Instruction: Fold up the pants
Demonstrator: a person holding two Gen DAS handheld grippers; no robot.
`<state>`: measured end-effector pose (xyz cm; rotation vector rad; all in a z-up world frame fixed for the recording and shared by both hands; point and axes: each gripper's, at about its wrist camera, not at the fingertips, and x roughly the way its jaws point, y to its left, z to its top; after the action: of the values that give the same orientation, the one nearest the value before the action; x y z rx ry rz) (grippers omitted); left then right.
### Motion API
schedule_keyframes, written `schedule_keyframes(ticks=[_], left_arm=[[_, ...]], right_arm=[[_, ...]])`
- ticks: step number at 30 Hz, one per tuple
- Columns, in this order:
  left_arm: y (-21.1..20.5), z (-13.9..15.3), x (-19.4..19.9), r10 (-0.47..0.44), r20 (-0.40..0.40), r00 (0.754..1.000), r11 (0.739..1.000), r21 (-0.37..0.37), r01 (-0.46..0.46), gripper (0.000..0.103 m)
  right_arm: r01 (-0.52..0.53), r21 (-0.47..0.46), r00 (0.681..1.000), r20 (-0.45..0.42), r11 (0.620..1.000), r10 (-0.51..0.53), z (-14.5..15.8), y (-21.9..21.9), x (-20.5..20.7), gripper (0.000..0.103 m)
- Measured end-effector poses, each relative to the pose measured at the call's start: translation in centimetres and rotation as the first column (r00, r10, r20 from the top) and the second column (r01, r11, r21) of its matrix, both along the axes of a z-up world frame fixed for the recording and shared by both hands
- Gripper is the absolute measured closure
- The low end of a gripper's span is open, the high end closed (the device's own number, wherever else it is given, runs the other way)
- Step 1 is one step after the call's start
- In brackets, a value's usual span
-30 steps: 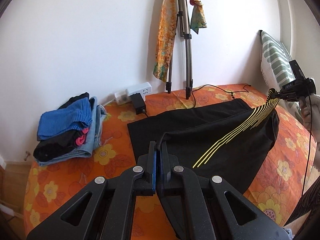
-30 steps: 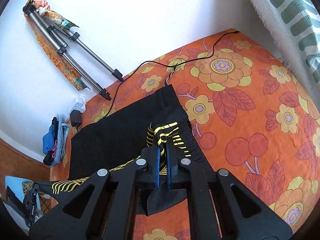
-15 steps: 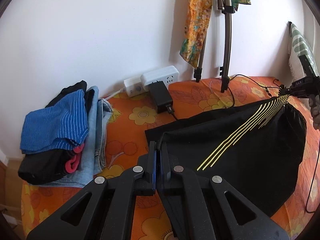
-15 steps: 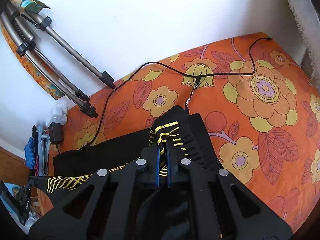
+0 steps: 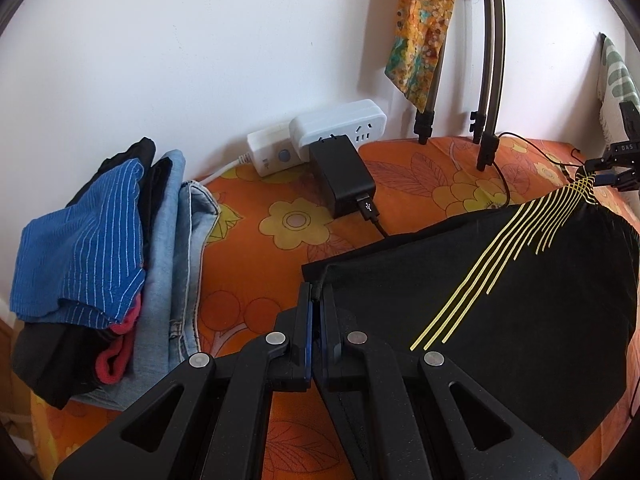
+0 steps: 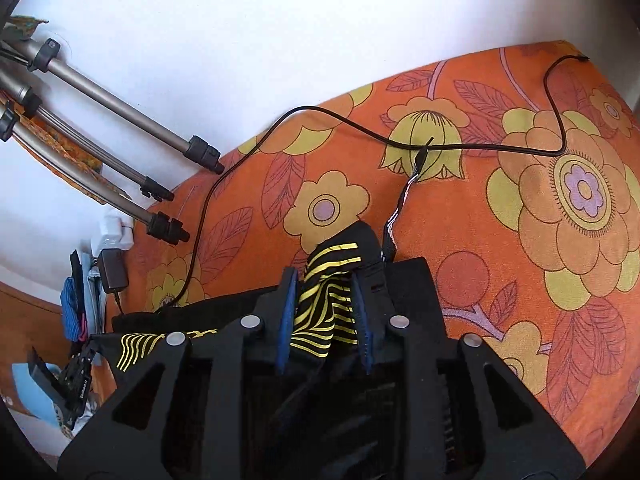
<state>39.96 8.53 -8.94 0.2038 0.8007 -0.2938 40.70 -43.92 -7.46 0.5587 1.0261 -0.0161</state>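
**One pair of pants, two grippers, one letting go**

One orange flowered bedspread [image 5: 288, 224] covers the whole surface, running to one white wall [image 5: 200, 40] at the far side. On it lies one pair of black pants [image 5: 500, 320] with yellow stripes, spread across the right half of the left wrist view, its far edge close to the wall. At the near left sits one stack of folded clothes [image 5: 100, 264]: a blue striped piece on top, black and pink pieces beneath, pale denim beside them. One tripod [image 5: 488, 80] leans against the wall at the far right, three legs counted in the right wrist view, with one orange patterned scarf [image 5: 420, 40] hung on it. Two white power strips [image 5: 336, 128] sit at the wall, one black charger [image 5: 342, 180] plugged in, and one black cable [image 6: 360, 128] trails over the bedspread.

The left gripper [image 5: 316, 300] is clamped tight on a near corner of the pants. The right gripper [image 6: 324, 292] has its jaws opening; the striped waistband lies between them, and the blue pads [image 6: 289, 308] stand clear of the cloth on the right side.

A second ago both grippers pinched the fabric with jaws together and held it higher; now the pants lie lower and nearer the wall, the power strips loom larger, and only the right jaws have parted.
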Motion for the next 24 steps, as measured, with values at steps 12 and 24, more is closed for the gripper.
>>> schedule_keyframes(ticks=[12, 24], left_arm=[[-0.9, -1.2, 0.7, 0.006, -0.015, 1.000, 0.999, 0.054, -0.006, 0.101], [-0.9, -1.3, 0.6, 0.011, -0.019, 1.000, 0.997, 0.078, -0.010, 0.101]], right_arm=[[-0.150, -0.094, 0.987, 0.050, 0.984, 0.155, -0.9, -0.2, -6.2, 0.058], [-0.253, -0.272, 0.965, 0.004, 0.928, 0.264, -2.8, 2.7, -4.7, 0.073]])
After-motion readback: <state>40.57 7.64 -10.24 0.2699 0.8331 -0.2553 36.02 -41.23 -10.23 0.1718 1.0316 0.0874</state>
